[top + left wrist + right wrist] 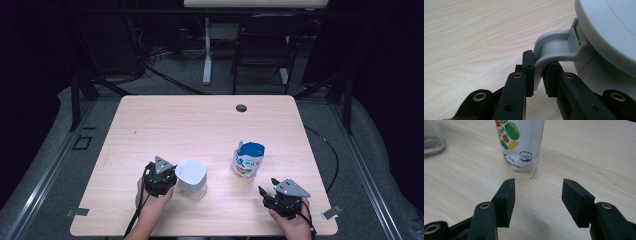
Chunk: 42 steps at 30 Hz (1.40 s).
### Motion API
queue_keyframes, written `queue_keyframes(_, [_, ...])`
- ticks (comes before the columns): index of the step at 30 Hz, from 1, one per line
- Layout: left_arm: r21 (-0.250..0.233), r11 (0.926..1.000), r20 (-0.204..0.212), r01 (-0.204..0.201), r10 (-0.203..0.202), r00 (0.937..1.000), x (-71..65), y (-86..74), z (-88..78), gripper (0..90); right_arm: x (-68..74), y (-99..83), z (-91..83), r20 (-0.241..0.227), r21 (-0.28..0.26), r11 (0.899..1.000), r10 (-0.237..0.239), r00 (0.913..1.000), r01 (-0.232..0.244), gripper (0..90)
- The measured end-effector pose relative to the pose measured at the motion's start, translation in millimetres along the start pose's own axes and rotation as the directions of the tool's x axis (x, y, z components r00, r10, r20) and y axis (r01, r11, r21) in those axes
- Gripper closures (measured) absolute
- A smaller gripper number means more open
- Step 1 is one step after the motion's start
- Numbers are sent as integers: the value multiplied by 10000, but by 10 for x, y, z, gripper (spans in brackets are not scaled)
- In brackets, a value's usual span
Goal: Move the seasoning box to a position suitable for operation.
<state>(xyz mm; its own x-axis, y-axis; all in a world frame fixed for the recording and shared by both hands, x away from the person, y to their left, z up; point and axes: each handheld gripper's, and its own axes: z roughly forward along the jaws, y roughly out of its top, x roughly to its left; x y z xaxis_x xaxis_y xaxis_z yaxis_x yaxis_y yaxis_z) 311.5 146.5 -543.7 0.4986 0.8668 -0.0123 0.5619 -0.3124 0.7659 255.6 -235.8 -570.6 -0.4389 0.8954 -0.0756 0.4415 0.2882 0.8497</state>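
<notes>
Jug [191, 177], lidded, rigid plastic, likely light: left tongs [539, 75] clamped on its handle [554, 53]. Pouch [248, 159] beside jug, soft, crushable; right tongs [537, 200] apart, empty.

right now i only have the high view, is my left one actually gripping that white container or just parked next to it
Observer: The left gripper has its fingers closed on the container's grey handle, not on the body.
Operator: ok and whats printed on the pouch, too small for me
Observer: The right gripper view shows vegetables pictured on the pouch, with small print below them.
Operator: is my right one touching it
Observer: No. The right gripper is open, and bare table lies between its fingers and the pouch.
</notes>
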Motion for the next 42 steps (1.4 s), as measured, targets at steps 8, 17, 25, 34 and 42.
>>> queue_keyframes(8, [-44,10000,-6,66,-66,10000,-30,-50,-6,811,30,3,2,-23,-25,10000,-76,10000,76,442])
queue_keyframes(17, [-142,9999,-137,-41,40,9999,-64,-86,-24,810,56,-2,10,-102,86,9998,-169,9998,170,442])
queue_keyframes(25, [-252,9997,176,76,-71,9998,-46,-126,-79,793,92,4,10,-213,74,9994,-342,9992,344,459])
queue_keyframes(34, [-453,9989,386,-84,101,9992,-67,-166,-189,735,119,55,-14,-270,-39,9974,-720,9970,719,483])
queue_keyframes(42, [-377,9983,578,-451,472,9972,-115,-223,-286,750,115,58,-9,-309,-161,9966,-807,9963,802,476])
